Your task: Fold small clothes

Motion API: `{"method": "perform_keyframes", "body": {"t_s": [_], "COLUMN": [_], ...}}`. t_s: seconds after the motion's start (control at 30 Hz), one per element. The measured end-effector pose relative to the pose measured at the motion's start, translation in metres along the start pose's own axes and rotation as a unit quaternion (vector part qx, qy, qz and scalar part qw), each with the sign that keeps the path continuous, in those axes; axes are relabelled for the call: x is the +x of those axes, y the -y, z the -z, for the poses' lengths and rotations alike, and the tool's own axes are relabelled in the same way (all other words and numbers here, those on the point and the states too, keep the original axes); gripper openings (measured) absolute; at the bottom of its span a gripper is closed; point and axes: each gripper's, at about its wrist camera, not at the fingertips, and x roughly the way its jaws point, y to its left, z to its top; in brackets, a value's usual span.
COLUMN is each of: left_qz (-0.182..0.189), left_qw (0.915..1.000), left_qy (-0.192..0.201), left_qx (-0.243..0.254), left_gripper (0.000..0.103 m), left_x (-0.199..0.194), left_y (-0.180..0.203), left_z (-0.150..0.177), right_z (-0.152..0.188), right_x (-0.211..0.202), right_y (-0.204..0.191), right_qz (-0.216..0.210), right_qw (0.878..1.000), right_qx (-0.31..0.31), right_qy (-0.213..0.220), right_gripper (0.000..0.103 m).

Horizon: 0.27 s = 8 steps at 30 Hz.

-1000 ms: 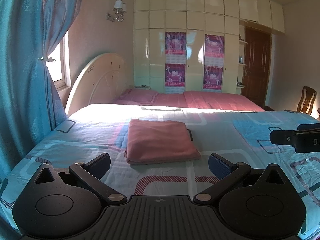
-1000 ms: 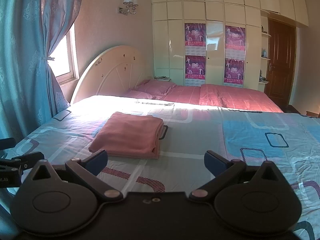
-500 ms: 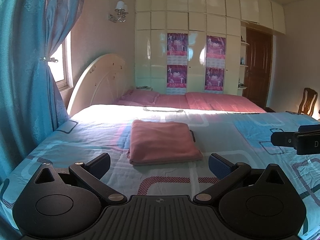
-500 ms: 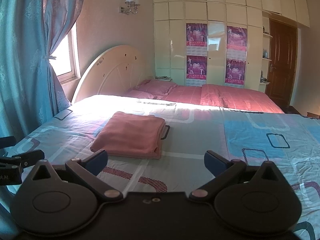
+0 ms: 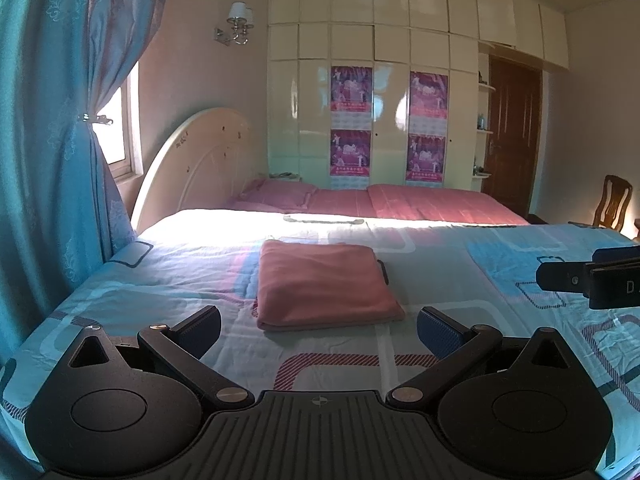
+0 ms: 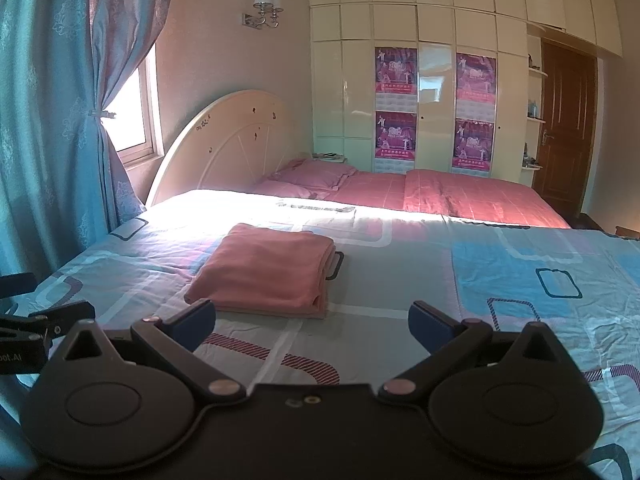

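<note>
A pink garment (image 5: pixel 324 284) lies folded into a neat rectangle on the patterned bedsheet (image 5: pixel 440 280). It also shows in the right wrist view (image 6: pixel 268 276), left of centre. My left gripper (image 5: pixel 318 326) is open and empty, held just short of the garment's near edge. My right gripper (image 6: pixel 312 322) is open and empty, to the right of the garment and apart from it. The right gripper's side shows at the right edge of the left wrist view (image 5: pixel 592 276). The left gripper's side shows at the left edge of the right wrist view (image 6: pixel 44 320).
A blue curtain (image 5: pixel 52 160) hangs close on the left by the window (image 6: pixel 136 112). A cream headboard (image 6: pixel 224 140), pink pillows (image 6: pixel 316 176) and a pink blanket (image 6: pixel 460 200) lie beyond. A wardrobe (image 5: pixel 392 100), a door (image 5: pixel 514 140) and a chair (image 5: pixel 612 204) stand further off.
Both grippers have drifted slightly back and up, so the folded garment sits a little lower in each view. Both stay open. The garment has not moved.
</note>
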Motion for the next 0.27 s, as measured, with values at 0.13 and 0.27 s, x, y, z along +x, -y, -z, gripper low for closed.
{"method": "perform_keyframes", "body": {"t_s": [0.13,0.27], "left_qz": [-0.004,-0.007], "left_qw": [1.0,0.9999], "left_qy": [0.008,0.015], "left_qx": [0.001,-0.003], "left_gripper": [0.103,0.103], "left_x": [-0.0014,-0.0029], "left_y": [-0.0003,0.0], "left_z": [-0.0001,-0.0001], "right_z": [-0.0004,-0.0024], "right_x": [-0.0001,0.0002], "right_y": [-0.0007,-0.0045], "right_qz": [-0.001,-0.005], "right_qw": [1.0,1.0], "right_qx": [-0.001,-0.005], "right_qy": [0.0,-0.001], "right_gripper": [0.102,0.102]}}
